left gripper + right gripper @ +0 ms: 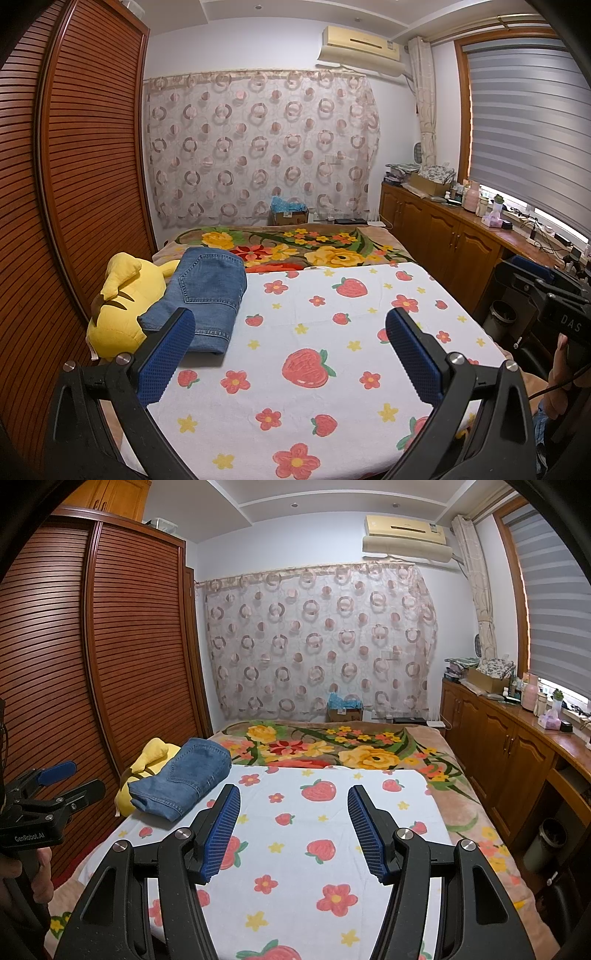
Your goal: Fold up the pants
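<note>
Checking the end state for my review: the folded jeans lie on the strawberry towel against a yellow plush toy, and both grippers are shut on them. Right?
Not quite. The left gripper and right gripper both stand open and empty, as each wrist view shows. The folded jeans do lie on the strawberry towel against the yellow plush toy.

We note blue, dotted pads (168, 360) on black tongs. Between the tongs lies a white cloth (314, 332) printed with red strawberries, pink flowers and yellow stars. Left of the tongs: blue denim pants (207, 295) with pale stitching, against a yellow plush toy (114, 317). Beyond the tongs, a brown blanket (295, 245) bears yellow and red blooms.
</note>
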Tool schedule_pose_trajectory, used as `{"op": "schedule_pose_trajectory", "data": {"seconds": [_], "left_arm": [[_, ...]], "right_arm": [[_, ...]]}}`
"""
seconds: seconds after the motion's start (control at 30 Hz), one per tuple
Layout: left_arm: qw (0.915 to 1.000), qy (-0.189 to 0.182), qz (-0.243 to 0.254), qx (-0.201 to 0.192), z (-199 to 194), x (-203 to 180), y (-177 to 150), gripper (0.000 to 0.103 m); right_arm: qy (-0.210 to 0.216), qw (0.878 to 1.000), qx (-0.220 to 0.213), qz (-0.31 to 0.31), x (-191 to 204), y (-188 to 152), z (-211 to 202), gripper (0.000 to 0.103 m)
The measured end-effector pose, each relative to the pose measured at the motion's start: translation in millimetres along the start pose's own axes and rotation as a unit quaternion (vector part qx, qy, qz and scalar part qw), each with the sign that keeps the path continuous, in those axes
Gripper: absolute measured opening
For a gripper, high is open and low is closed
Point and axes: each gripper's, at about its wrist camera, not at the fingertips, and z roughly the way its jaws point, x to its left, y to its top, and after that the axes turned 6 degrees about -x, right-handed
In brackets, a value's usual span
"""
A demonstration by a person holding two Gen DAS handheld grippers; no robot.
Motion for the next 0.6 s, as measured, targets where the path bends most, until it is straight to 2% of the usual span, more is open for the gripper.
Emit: {"op": "schedule_pose_trajectory", "data": {"seconds": [0.6], "left_arm": [[1.0000,0.000,0.000,0.000,0,0,-1,0.103]], "right_arm": [[-0.005,1.000,-0.002,0.002,11,-1,-1,0.063]]}}
